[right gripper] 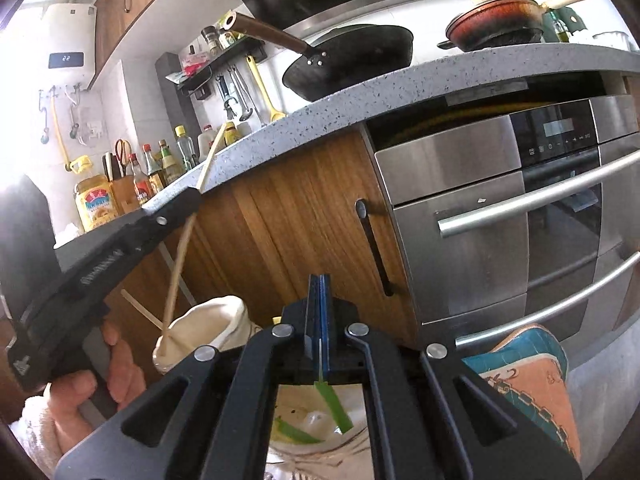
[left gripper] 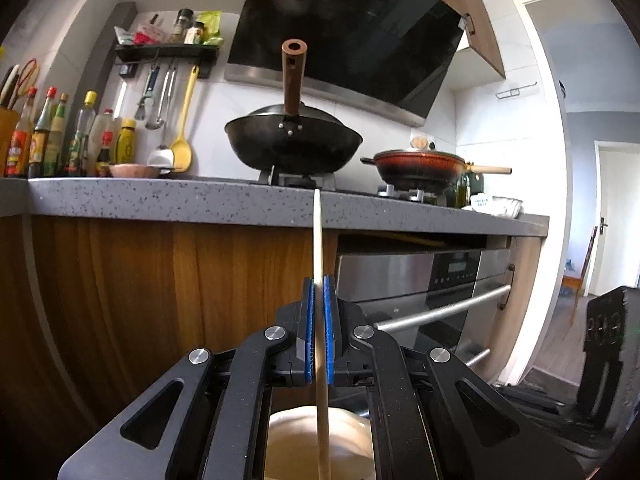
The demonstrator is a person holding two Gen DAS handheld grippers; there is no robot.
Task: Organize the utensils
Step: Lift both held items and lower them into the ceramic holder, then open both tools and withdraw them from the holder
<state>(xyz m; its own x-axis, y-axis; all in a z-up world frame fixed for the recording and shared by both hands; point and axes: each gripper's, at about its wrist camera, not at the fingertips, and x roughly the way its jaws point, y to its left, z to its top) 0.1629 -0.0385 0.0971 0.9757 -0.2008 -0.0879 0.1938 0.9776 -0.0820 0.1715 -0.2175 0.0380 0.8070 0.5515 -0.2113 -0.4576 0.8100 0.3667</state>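
The wooden chopstick (left gripper: 319, 240) stands nearly upright in the left gripper (left gripper: 319, 312), pinched between the blue pads (left gripper: 329, 320); its upper end reaches the edge of the grey speckled countertop (left gripper: 160, 200) at twelve o'clock, its lower end runs down toward a cream cloth pouch (left gripper: 288, 440) at six o'clock. In the right wrist view the same stick passes through the left gripper at about nine o'clock and dips into the pouch's open mouth (right gripper: 208, 324), where a second chopstick (right gripper: 142, 314) already leans out toward ten o'clock. A hand (right gripper: 120, 364) holds that gripper's handle.

The right gripper (right gripper: 319, 312) has its jaws pressed together on something thin and green (right gripper: 332, 400), which hangs below the pads at six o'clock over a pale, cluttered surface; it may be a plastic utensil or a strip, the view there is too cramped to say. A teal and orange fabric item (right gripper: 536, 372) lies at four o'clock.

Beyond, at twelve o'clock, a black wok (left gripper: 294, 144) and a red pan (left gripper: 420, 166) sit on the hob, with a steel oven (left gripper: 432, 292) under the counter.

As a judgement, the sorting is partway: one chopstick appears stowed, the gripped one is entering the pouch but not released, and the green piece has yet to be placed.
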